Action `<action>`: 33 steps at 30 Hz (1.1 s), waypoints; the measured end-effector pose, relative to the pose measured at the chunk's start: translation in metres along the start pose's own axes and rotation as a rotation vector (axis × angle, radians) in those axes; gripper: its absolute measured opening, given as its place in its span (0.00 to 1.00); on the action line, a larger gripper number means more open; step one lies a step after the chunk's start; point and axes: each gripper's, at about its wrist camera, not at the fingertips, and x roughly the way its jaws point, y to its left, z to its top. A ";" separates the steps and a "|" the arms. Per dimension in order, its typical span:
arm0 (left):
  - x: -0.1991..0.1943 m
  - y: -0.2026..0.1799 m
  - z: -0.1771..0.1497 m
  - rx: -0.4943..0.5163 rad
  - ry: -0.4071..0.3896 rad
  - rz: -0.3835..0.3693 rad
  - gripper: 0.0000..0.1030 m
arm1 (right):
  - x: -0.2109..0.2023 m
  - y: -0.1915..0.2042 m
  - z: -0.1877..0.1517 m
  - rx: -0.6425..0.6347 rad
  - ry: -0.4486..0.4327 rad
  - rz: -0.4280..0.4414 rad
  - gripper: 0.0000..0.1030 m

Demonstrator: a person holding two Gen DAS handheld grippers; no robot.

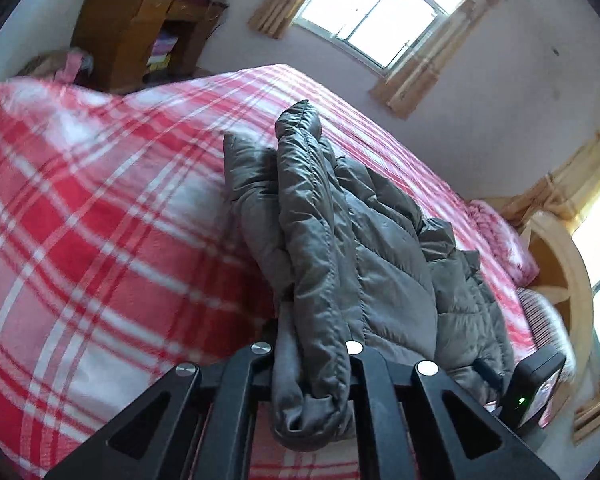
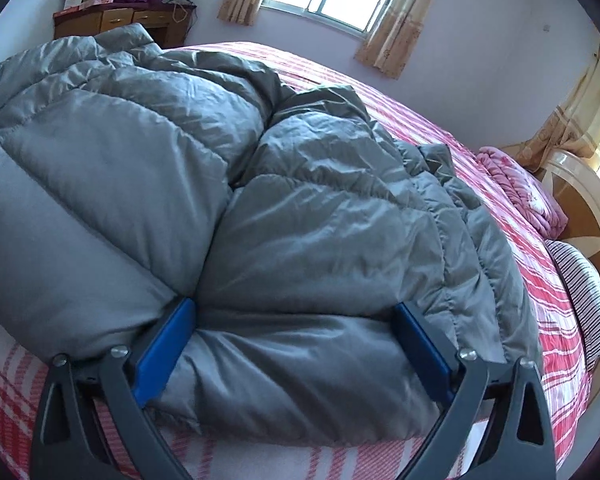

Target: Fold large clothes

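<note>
left hand-held gripper (image 1: 312, 364) fingertips: hidden by jacket (image 1: 340, 240) | bedspread (image 1: 80, 220): blurred

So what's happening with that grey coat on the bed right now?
A person with two handheld grippers is folding a grey puffer jacket on a bed with a red plaid blanket. The left gripper is shut on a bunched edge of the jacket. The right gripper is open, its blue fingers straddling a thick padded fold.
</note>
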 end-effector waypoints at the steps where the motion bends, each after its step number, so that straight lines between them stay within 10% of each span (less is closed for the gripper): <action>1: -0.003 0.007 -0.001 -0.012 -0.008 0.011 0.05 | -0.001 0.003 0.000 -0.010 -0.003 -0.002 0.98; 9: -0.044 0.029 0.018 -0.055 -0.074 0.021 0.05 | -0.027 0.022 0.003 -0.040 -0.018 0.133 0.98; 14: -0.067 -0.029 0.044 0.142 -0.144 0.048 0.05 | -0.073 -0.031 -0.004 0.036 -0.146 0.238 1.00; 18: -0.071 -0.110 0.047 0.343 -0.186 0.028 0.05 | -0.063 -0.117 -0.023 0.196 -0.171 0.144 1.00; 25: -0.022 -0.263 -0.014 0.723 -0.148 -0.045 0.05 | -0.019 -0.240 -0.085 0.487 -0.079 -0.032 1.00; 33: 0.082 -0.322 -0.117 1.042 0.005 0.025 0.05 | -0.003 -0.295 -0.140 0.616 -0.020 -0.074 1.00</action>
